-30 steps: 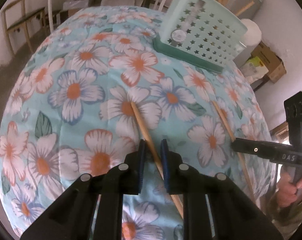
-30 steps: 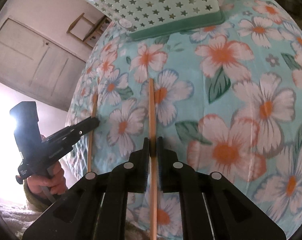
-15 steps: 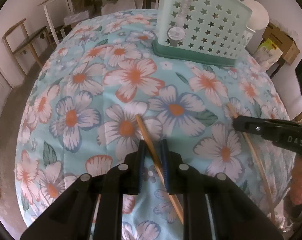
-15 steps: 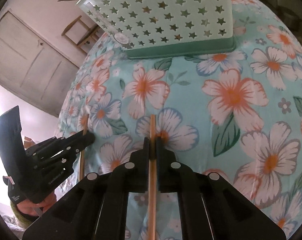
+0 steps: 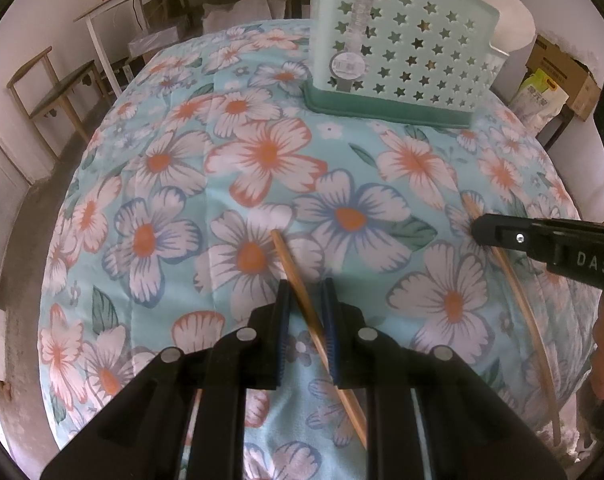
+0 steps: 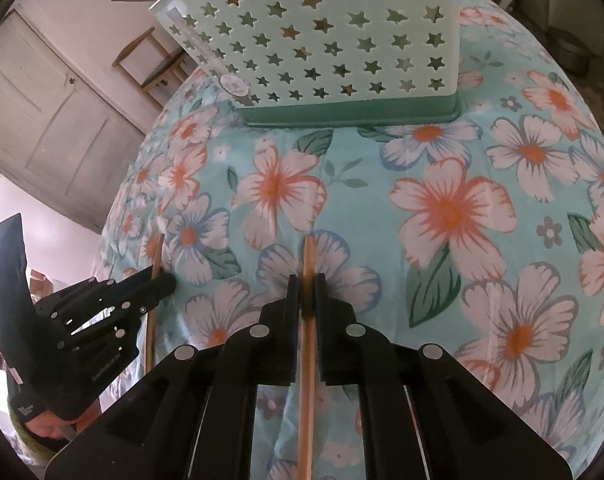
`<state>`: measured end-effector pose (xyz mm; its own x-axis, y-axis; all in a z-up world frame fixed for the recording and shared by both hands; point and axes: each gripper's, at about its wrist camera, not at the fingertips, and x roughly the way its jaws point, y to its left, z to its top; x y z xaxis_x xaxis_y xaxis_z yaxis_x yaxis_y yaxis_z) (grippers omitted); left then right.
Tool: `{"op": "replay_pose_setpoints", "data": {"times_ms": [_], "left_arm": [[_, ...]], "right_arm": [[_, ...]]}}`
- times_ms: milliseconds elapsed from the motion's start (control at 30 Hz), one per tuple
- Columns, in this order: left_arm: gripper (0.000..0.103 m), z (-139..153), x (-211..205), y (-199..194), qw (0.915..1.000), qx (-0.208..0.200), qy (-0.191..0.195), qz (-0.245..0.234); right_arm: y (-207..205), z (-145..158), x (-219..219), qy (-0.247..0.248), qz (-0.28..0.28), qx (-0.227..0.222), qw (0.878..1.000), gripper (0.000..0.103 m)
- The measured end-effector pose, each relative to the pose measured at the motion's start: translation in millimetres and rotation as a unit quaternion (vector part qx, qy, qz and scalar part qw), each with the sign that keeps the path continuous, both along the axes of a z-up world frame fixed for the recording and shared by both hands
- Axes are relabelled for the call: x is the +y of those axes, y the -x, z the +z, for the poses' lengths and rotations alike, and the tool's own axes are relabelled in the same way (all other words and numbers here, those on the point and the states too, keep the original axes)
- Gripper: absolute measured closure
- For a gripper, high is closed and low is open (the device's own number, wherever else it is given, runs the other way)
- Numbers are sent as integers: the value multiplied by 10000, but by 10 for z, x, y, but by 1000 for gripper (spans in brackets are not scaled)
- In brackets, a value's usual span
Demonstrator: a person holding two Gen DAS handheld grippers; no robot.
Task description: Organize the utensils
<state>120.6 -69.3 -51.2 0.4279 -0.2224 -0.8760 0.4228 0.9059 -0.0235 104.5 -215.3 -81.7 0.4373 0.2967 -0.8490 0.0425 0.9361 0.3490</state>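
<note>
As basket (image 5: 397, 52) nears, chopsticks (image 6: 306, 280) stay gripped

Each camera sits just behind its own fingers, looking steeply down and forward across the flowered table (image 5: 150, 184) toward the star-holed basket (image 5: 401, 52) at the far edge. Both views share that basket (image 6: 321, 40), the table (image 6: 501, 160), and each other's gripper at one side.
</note>
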Motion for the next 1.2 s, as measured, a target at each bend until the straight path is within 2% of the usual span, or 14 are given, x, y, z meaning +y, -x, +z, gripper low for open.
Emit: {"op": "replay_pose_setpoints", "data": {"times_ms": [967, 1133, 1200], "left_arm": [[88, -2, -11, 23, 9999, -80, -115, -42], [88, -10, -20, 12, 10000, -36, -55, -41], [88, -13, 26, -40, 9999, 81, 131, -5]], "right_arm": [[-38, -20, 17, 0, -12, 3, 10000, 95], [-40, -23, 16, 1, -11, 3, 10000, 95], [-45, -28, 20, 6, -12, -1, 10000, 95]]}}
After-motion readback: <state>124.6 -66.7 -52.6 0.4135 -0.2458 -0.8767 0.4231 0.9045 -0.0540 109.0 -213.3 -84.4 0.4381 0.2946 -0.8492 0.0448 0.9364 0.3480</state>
